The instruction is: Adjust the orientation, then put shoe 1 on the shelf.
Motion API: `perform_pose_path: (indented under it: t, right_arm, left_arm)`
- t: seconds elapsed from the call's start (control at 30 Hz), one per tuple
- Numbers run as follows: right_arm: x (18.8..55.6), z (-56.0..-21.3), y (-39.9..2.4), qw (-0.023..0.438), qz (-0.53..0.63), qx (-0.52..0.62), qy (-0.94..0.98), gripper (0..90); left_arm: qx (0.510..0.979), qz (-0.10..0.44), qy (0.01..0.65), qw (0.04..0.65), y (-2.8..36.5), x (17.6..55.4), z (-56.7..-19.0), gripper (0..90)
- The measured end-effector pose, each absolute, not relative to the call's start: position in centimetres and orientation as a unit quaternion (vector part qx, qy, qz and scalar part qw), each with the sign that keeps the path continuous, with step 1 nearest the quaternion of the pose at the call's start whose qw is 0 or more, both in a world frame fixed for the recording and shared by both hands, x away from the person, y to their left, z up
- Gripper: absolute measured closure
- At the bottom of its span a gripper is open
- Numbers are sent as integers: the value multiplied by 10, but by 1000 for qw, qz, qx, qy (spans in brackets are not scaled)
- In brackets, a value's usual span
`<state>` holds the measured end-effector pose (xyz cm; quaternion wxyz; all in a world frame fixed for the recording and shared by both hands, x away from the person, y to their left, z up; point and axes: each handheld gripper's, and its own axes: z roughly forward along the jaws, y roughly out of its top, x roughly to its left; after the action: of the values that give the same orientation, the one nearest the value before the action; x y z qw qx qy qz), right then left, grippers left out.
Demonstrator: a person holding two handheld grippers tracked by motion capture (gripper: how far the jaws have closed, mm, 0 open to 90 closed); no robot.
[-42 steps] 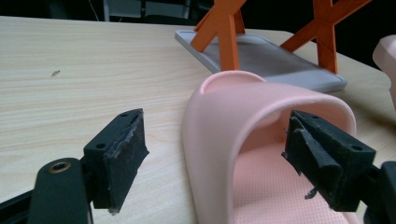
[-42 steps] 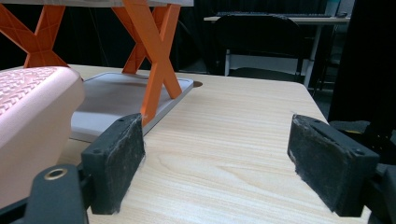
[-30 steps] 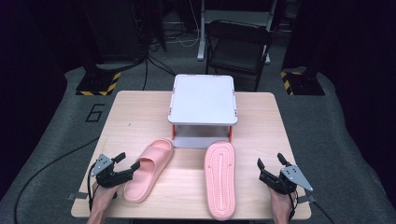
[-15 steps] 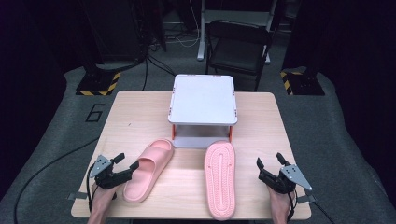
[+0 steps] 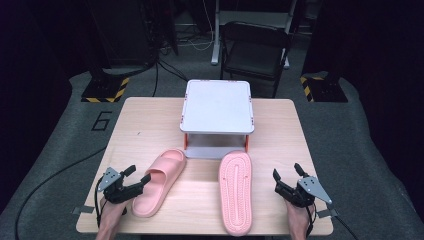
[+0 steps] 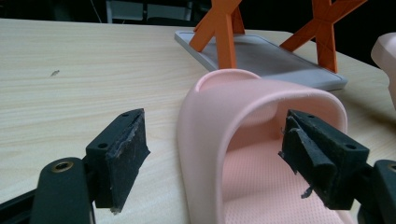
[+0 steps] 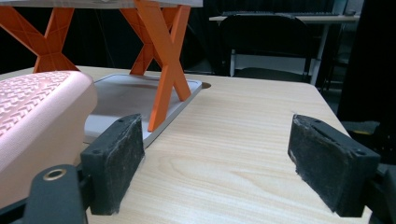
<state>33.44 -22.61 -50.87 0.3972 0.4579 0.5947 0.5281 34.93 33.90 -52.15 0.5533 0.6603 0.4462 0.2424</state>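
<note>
Two pink slippers lie on the wooden table [image 5: 150,125]. The left slipper [image 5: 159,181] sits upright, strap up. The right slipper [image 5: 236,192] lies sole up. My left gripper [image 5: 139,174] is open at the left slipper's heel end. In the left gripper view the left gripper [image 6: 212,163] straddles the near left wall of the slipper's strap [image 6: 261,100], its right pad [image 6: 306,158] at the strap opening. My right gripper [image 5: 287,171] is open to the right of the overturned slipper, holding nothing. In the right gripper view that slipper [image 7: 37,116] lies left of the right gripper [image 7: 222,163].
A white two-level rack [image 5: 218,105] on orange X-shaped legs [image 7: 163,60] stands at the middle back of the table, its grey base plate [image 6: 266,56] just beyond the slippers' toes. A black chair [image 5: 257,47] stands behind the table. Bare wood lies at both table sides.
</note>
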Motion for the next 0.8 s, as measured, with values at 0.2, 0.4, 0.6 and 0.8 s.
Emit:
perform_pose_path:
  t: [0.2,0.4,0.6,0.8]
  right_arm:
    - [331,-507,-229,400,527,458,594,181]
    - [330,-506,-230,401,528,459,591,180]
    - [334,-506,-227,399,531,459,591,181]
    - [335,-505,-223,394,530,453,599,188]
  left_arm:
    - [668,244,447,543,338,350,-522,222]
    - [685,246,447,520,334,352,-525,273]
    - [688,232,453,516,337,356,-525,355]
    - [712,217,449,494,332,364,-525,565]
